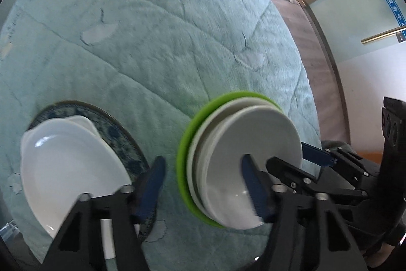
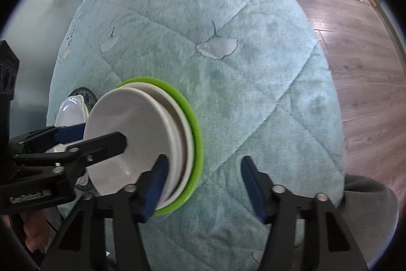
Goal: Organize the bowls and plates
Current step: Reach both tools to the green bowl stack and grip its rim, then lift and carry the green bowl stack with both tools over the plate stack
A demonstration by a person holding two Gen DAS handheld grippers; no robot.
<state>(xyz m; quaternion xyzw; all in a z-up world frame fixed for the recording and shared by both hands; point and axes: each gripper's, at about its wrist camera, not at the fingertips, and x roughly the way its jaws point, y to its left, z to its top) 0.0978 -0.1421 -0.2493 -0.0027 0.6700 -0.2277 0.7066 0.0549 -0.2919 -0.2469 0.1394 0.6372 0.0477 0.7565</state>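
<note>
A stack of white bowls and plates point(image 1: 253, 133) point(image 2: 132, 123) rests on a lime-green plate point(image 1: 185, 144) point(image 2: 196, 144) on the teal cloth. My left gripper point(image 1: 203, 184) points steeply down and straddles the stack's left rim. One blue pad is over the top bowl, the other outside over the cloth, and neither presses. My right gripper point(image 2: 205, 184) straddles the opposite rim the same way, open. Each gripper shows in the other's view: the right gripper point(image 1: 299, 156) and the left gripper point(image 2: 99, 133). Left of the stack a white scalloped dish point(image 1: 68, 164) point(image 2: 71, 108) lies on a blue-patterned plate point(image 1: 119, 133).
A round table under a quilted teal cloth point(image 1: 152, 42) point(image 2: 228, 93) fills both views. Wooden floor point(image 2: 355, 67) lies beyond its right edge, and a glass partition point(image 1: 355, 17) stands farther off. Something grey and padded point(image 2: 362, 200) sits by the table's near right edge.
</note>
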